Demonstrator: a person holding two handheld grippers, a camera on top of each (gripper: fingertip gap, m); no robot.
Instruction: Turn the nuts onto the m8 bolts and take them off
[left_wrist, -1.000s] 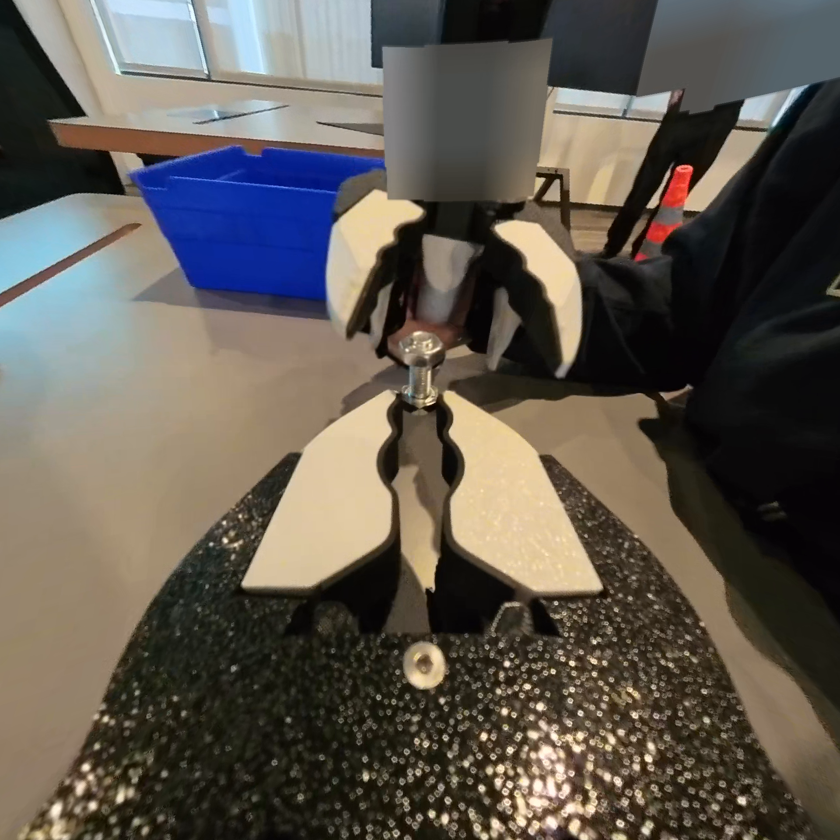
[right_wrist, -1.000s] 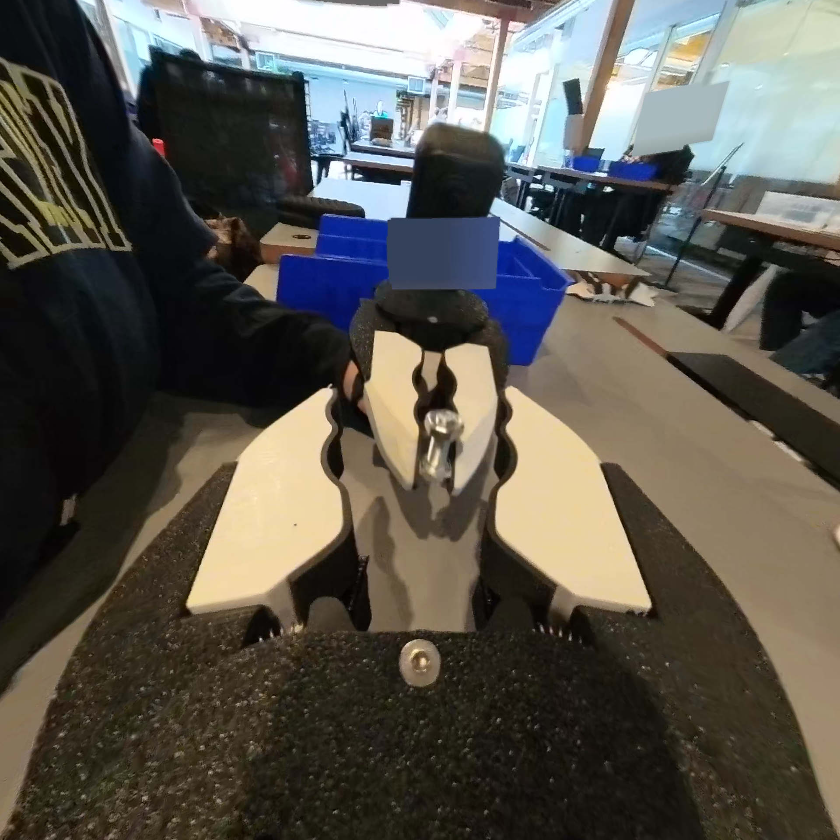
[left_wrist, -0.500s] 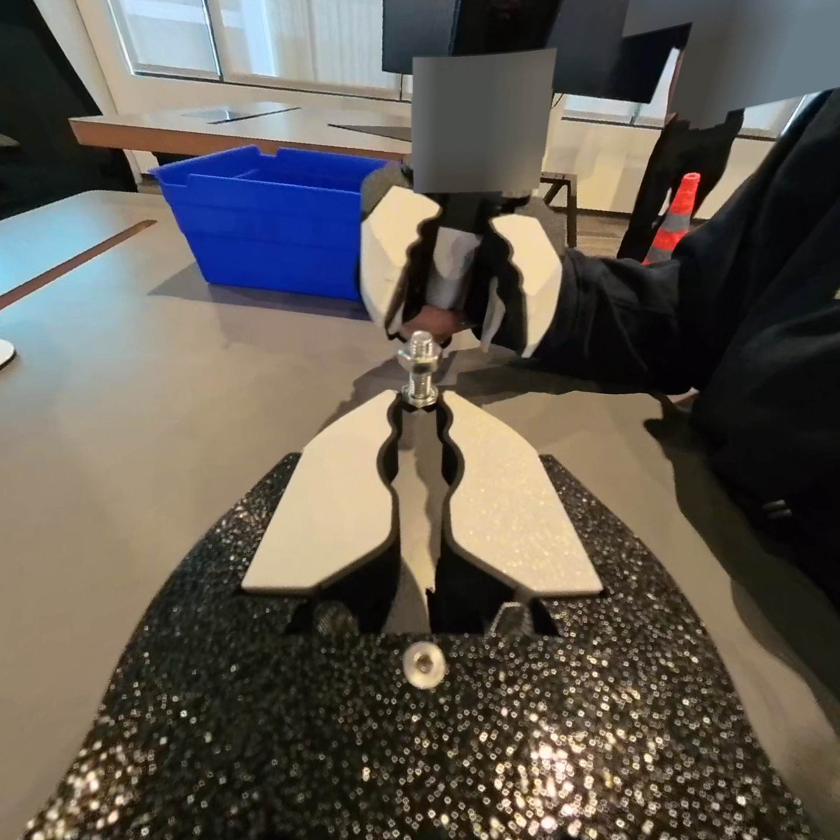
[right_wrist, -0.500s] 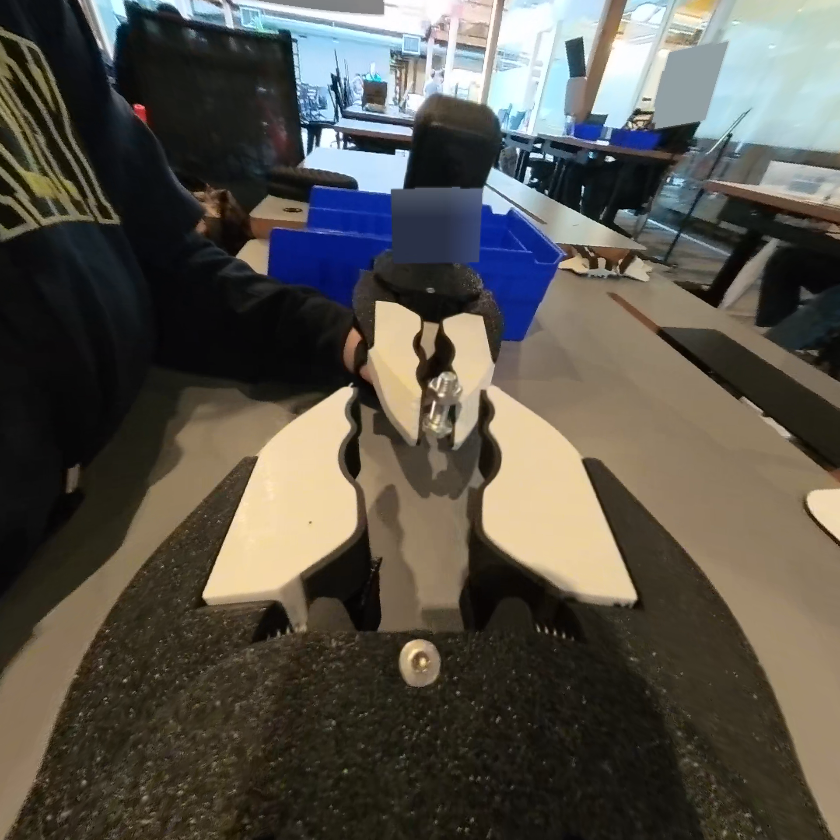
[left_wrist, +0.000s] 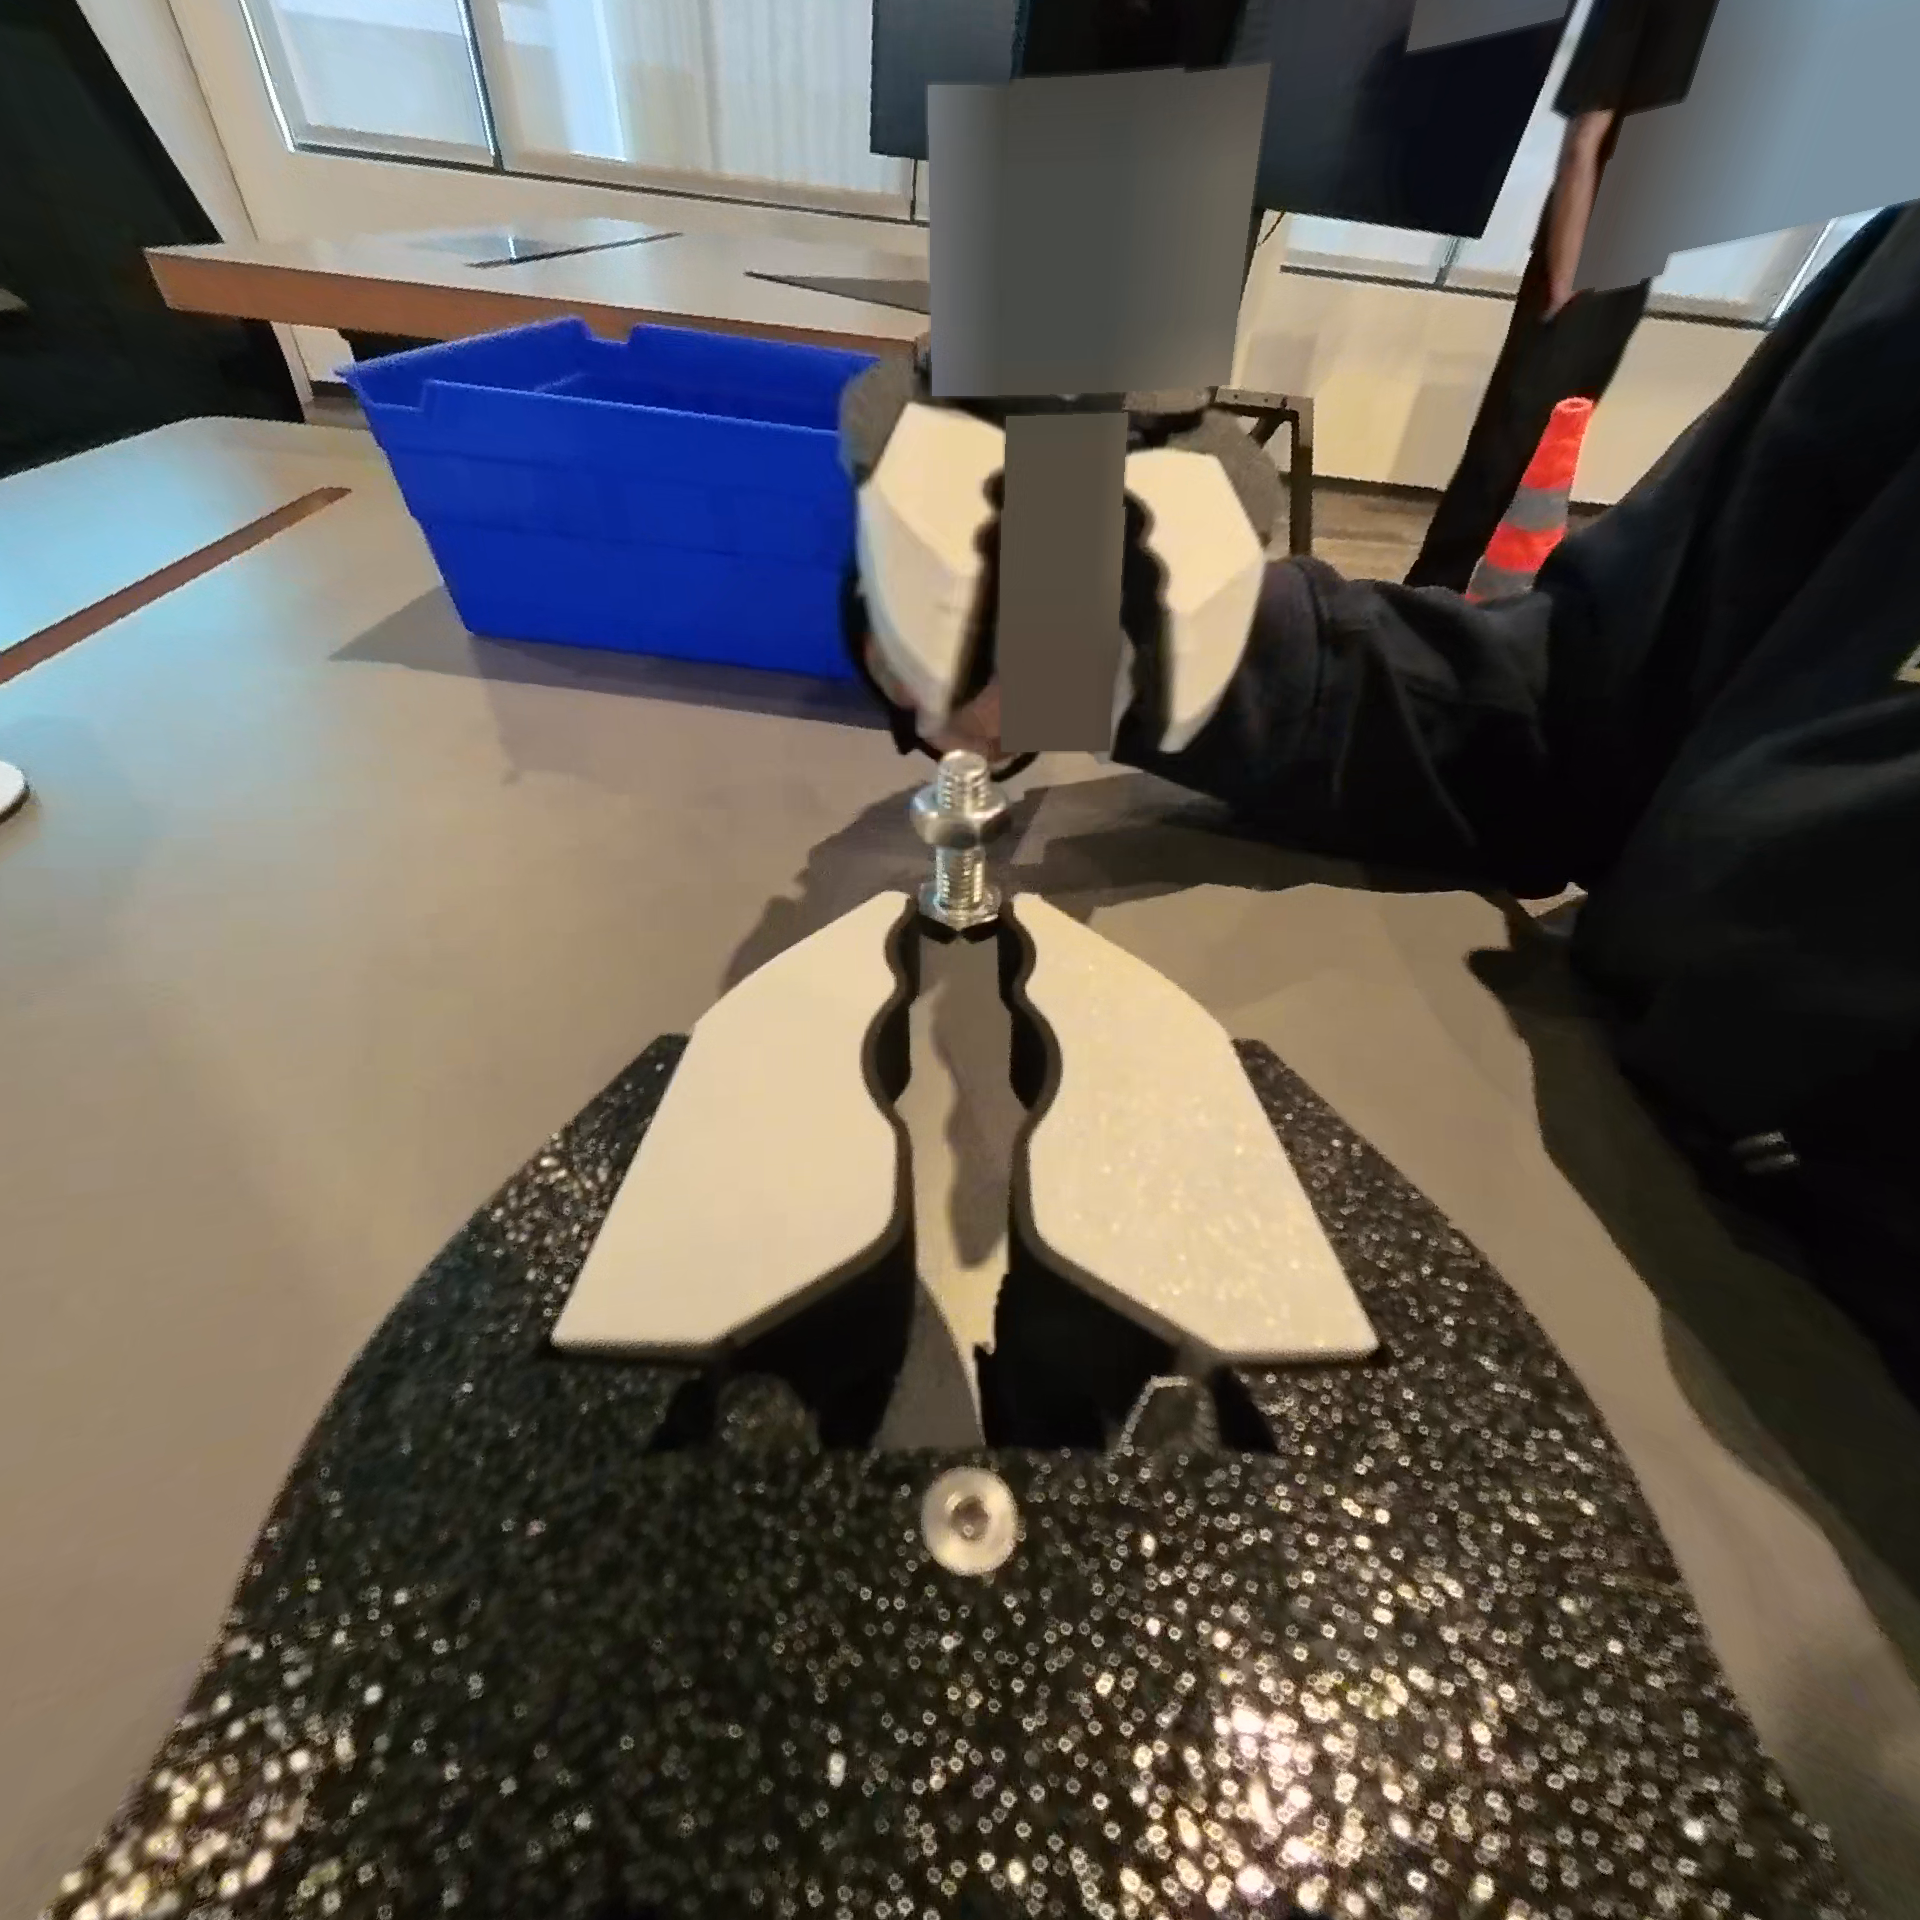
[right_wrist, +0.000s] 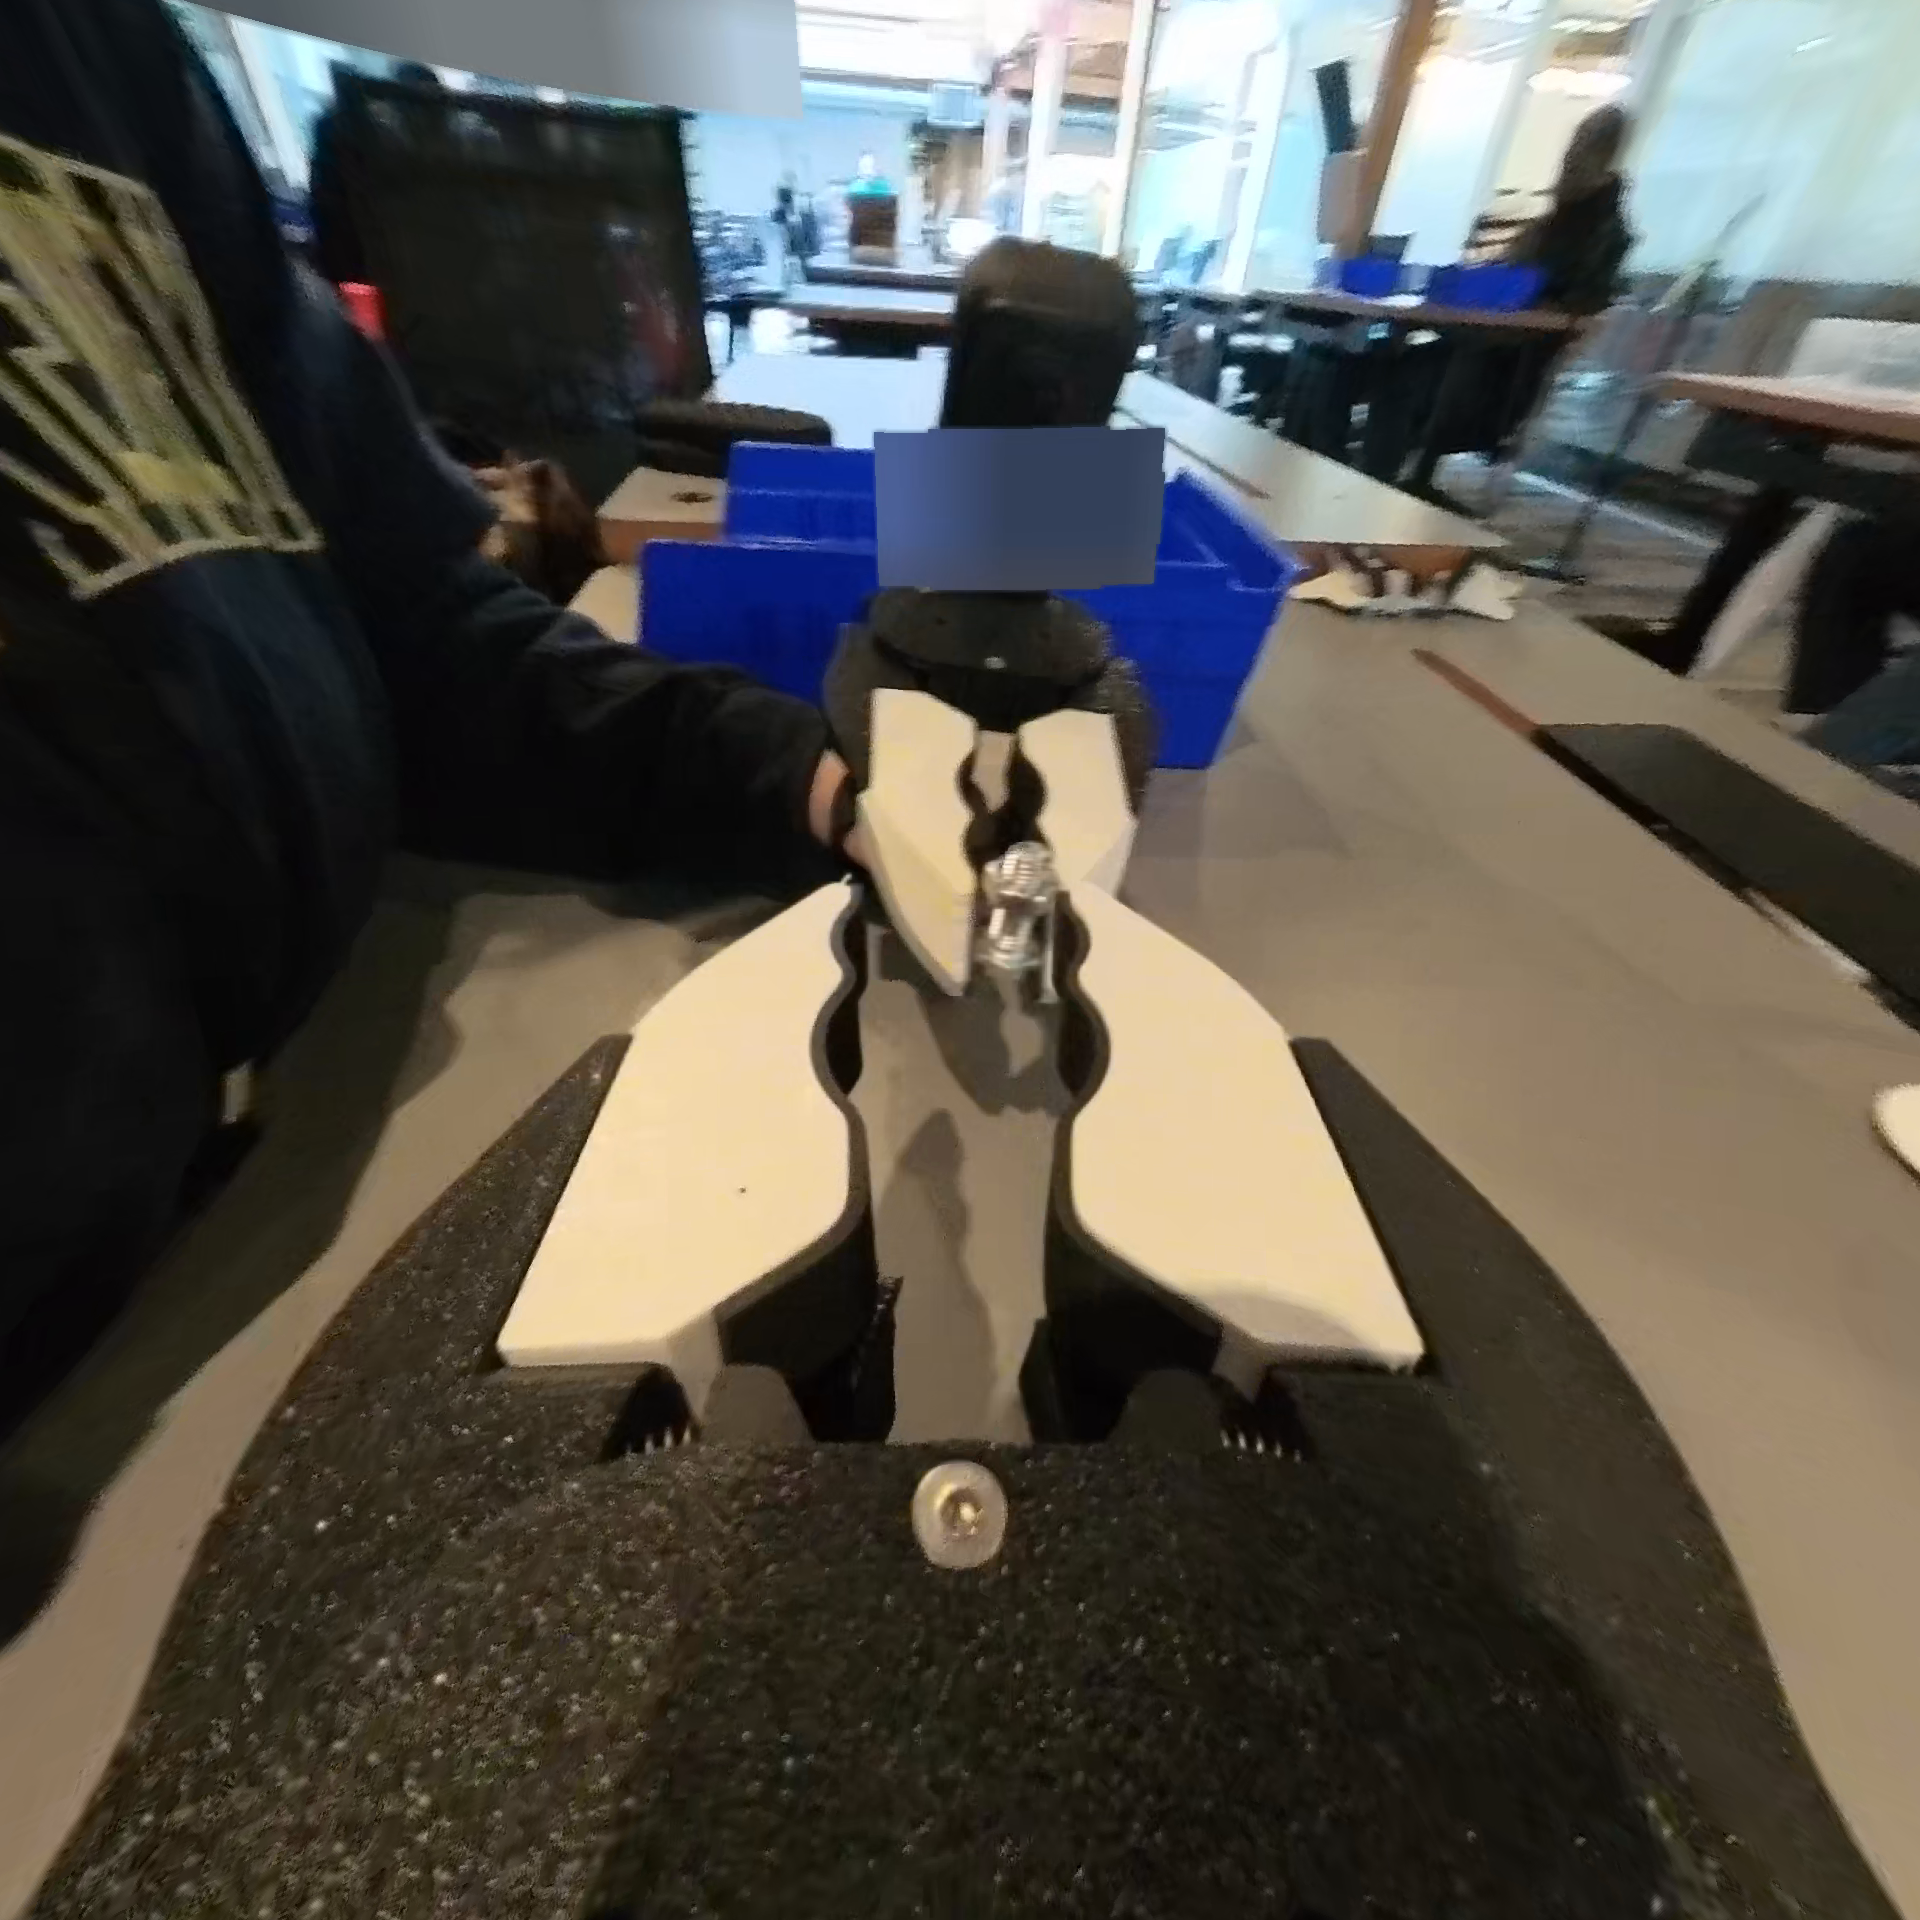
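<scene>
Left wrist view shows the left gripper (left_wrist: 956, 920) with its jaws clamped on the hex head of an M8 bolt (left_wrist: 960, 862), holding it upright above the grey tabletop (left_wrist: 312, 831). A nut (left_wrist: 956, 821) sits partway down the thread. The right gripper (right_wrist: 961, 925) straddles the bolt with its jaws apart, neither pad visibly pressing on the nut. To do this step well, the right jaws should probably close squarely on the nut's flats, level with it and clear of the left fingertips, then turn about the bolt's axis while the left grip stays firm.
</scene>
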